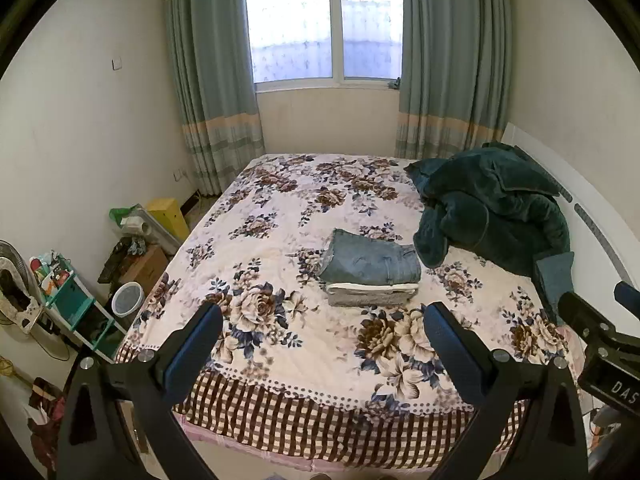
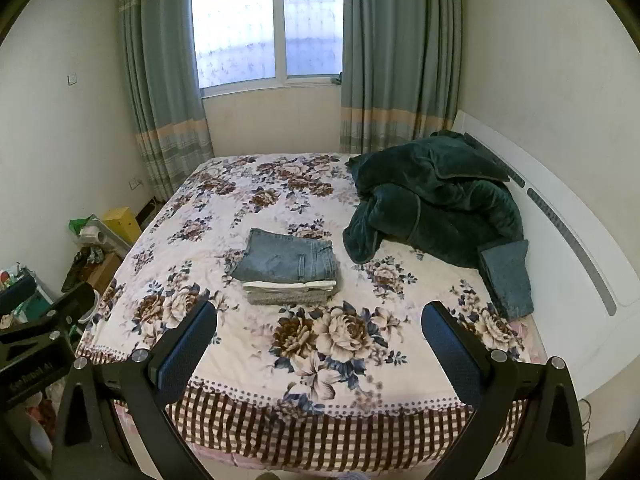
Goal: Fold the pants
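You hold both the left claw and the right claw wide apart and empty off the foot of the bed, since the folded jeans already rest atop a stack of folded pants mid-bed.

Daylight comes in through the window, blown out to near white, and lights the bed evenly with soft, faint shadows. Both views are sharp in the centre, with heavy fisheye bending of the walls and curtains and black vignette at the corners.
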A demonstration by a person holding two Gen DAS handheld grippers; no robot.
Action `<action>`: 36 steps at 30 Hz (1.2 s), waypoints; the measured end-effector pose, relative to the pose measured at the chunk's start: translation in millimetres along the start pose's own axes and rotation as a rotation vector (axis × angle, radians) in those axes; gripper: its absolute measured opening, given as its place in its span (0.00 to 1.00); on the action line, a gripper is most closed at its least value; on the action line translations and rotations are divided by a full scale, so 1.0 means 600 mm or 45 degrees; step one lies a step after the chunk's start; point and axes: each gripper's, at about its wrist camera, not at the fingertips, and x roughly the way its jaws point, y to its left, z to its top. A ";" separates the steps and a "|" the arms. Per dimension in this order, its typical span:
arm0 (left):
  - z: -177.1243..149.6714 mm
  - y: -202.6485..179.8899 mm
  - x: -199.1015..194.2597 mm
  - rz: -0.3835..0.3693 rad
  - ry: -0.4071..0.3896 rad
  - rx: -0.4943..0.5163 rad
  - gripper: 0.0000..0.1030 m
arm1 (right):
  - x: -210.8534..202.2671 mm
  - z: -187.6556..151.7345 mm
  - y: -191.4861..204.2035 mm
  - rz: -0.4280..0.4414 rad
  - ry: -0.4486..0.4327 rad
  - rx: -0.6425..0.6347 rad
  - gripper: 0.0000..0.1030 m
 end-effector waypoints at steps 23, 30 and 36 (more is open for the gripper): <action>0.021 0.009 -0.001 0.017 -0.017 -0.016 1.00 | 0.019 0.005 -0.010 0.035 0.021 -0.003 1.00; 0.021 0.006 0.001 0.024 -0.012 -0.013 1.00 | 0.023 0.006 -0.008 0.039 0.019 -0.003 1.00; 0.021 0.005 0.001 0.019 -0.009 -0.011 1.00 | 0.027 0.010 -0.004 0.044 0.014 -0.002 1.00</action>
